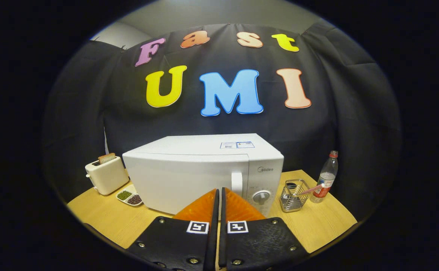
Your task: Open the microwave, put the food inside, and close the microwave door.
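— What sits on the counter (102, 220), starting from the left?

— A cream toaster (106, 176) with a slice of toast (107, 157) standing up in its slot; just beside it, toward the microwave, a small white two-part dish (129, 197), green beans in one half and dark beans in the other.

— And the microwave itself?

— The white microwave (200, 171) stands in the middle of the counter, straight ahead of me; its door is closed; the vertical handle (236, 183) runs along the door's right side, with a round dial (261, 197) on the panel beside it.

— Your jaws?

— My gripper (219, 192) points at the lower front of the microwave, just left of the handle; the jaws are pressed together with only a thin slit between them, and they pinch nothing.

— Further right?

— A wire mesh holder (293, 196) with a red-and-white stick leaning out of it; next to that, a clear plastic bottle (325, 177) with a red cap, upright, near the counter's far right corner.
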`<move>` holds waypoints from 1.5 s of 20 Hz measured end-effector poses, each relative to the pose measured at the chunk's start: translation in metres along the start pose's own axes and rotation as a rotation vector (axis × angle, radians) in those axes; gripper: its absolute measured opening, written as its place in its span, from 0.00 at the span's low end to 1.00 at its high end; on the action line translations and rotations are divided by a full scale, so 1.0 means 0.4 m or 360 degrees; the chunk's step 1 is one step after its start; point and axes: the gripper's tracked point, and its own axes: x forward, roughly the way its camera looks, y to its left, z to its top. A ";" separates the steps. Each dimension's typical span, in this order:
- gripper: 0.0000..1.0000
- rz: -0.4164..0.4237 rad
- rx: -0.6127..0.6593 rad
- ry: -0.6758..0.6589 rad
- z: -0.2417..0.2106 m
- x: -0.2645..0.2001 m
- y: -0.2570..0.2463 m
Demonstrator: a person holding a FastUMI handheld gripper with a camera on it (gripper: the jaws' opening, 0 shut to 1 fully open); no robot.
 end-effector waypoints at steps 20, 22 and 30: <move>0.11 0.0167 -0.0134 -0.0438 0.094 -0.424 -0.010; 0.11 0.0164 -0.0128 -0.0425 0.094 -0.428 -0.032; 0.99 0.0077 -0.0095 -0.0321 0.082 -0.432 -0.034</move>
